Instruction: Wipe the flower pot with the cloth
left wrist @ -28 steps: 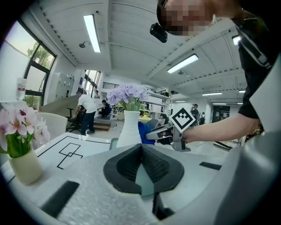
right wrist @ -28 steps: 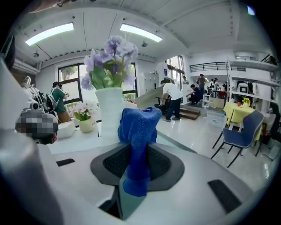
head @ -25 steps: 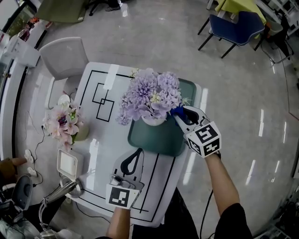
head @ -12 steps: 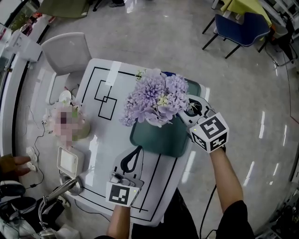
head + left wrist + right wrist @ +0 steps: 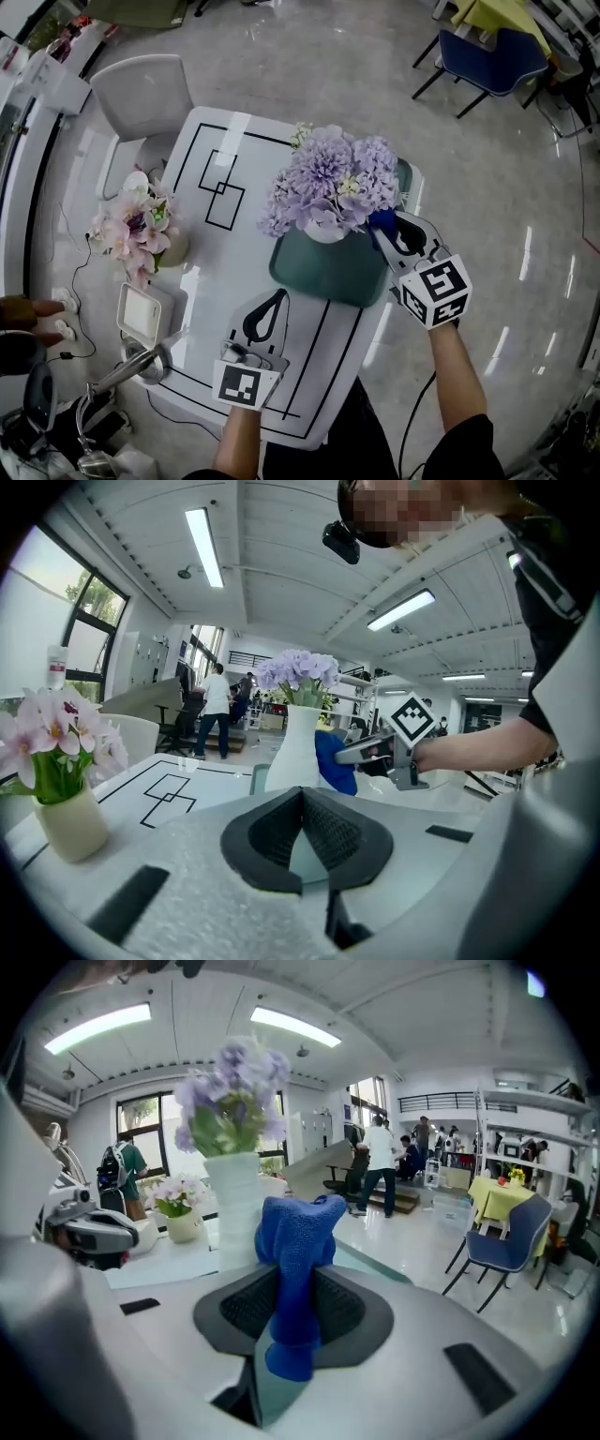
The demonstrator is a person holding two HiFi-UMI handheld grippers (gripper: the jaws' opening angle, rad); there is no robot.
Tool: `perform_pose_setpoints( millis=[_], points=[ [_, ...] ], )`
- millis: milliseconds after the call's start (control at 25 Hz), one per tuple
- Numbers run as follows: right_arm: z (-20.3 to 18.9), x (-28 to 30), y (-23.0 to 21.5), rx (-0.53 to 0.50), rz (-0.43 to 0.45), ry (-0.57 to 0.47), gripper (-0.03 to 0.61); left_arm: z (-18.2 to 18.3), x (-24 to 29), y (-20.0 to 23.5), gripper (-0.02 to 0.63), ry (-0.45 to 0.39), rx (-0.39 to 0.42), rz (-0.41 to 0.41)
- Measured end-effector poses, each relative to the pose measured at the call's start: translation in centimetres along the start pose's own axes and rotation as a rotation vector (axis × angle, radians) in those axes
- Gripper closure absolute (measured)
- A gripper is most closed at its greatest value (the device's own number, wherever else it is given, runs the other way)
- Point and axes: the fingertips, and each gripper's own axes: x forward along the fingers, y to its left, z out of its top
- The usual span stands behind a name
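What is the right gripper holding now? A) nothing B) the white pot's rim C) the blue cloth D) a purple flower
C: in the right gripper view the right gripper is shut on the blue cloth, which bunches up above the jaws close by the white flower pot.
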Motion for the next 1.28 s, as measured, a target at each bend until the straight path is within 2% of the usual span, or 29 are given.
perform_pose_setpoints(
  millis=[200,480,560,760,840,960,1080,1280],
  points=[
    [0.3,-3.2,4.9,-0.004,0.033,-0.013,0.480,-1.0,-1.3,-0.5,0.608,0.038,-0.027,-0.009],
    [-6.7,-1.5,8.6,0.009,0.077,0.174,0.480,-1.1,-3.7,-0.5,0.609,0.030,-0.020,-0.016],
    [-5.7,-2.1,10.3,0.001,0.104,0.147,0.480,-1.4,-4.4,-0.1,0.609,0.036,-0.026,-0.008],
    [0.1,-2.2,14.9,-0.048,0.158,0.001,0.480,-1.7,-6.0,1.1,0.609,0.033,-0.032,0.012],
    [1.4,-0.9,15.0,-0.012,0.139,-0.031,0.480,-1.8,-6.5,1.4,0.607,0.033,-0.033,0.016],
    [1.4,1.3,14.1,0.080,0.085,-0.022,0.480,-1.9,-7.3,2.1,0.607,0.036,-0.038,0.026],
    [-0.8,3.0,13.4,0.145,0.049,0.035,0.480,-2.4,-8.0,2.8,0.608,0.043,-0.043,0.034],
    [-5.0,3.7,13.5,0.160,0.015,0.134,0.480,-2.9,-8.8,3.8,0.609,0.043,-0.049,0.040]
  ],
)
